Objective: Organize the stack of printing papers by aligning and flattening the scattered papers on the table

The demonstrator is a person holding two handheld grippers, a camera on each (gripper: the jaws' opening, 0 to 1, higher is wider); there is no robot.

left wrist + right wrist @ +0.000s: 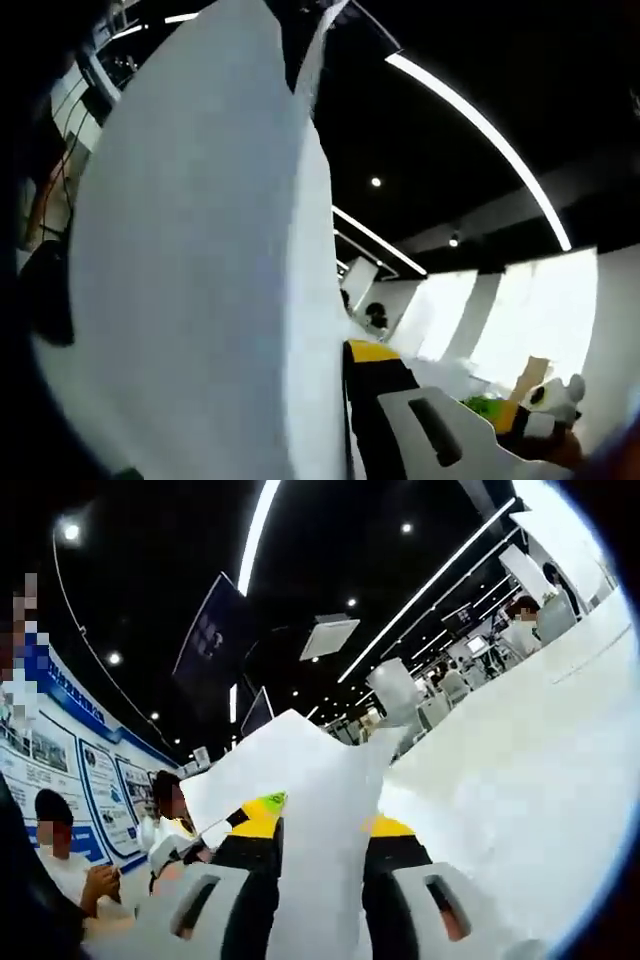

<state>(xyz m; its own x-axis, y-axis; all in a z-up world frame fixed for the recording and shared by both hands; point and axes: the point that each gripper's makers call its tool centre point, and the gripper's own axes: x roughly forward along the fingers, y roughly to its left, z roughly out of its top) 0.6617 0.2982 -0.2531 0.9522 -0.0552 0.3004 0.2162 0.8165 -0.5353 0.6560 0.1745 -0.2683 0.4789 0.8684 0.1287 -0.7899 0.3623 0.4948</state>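
Now, papers: your sheets [320,810] are lifted off the counter, standing edge-up between your right gripper's [325,880] jaws; more white sheets [200,260] stand close in the left gripper view.
Right gripper: pressed together on the papers.
Left gripper [340,420]: one jaw lies against the sheets; I cannot tell whether it pinches them.
Handling: likely light, floppy and slippery; hold near opposite edges, gently, so nothing creases.
Containers: none seen.
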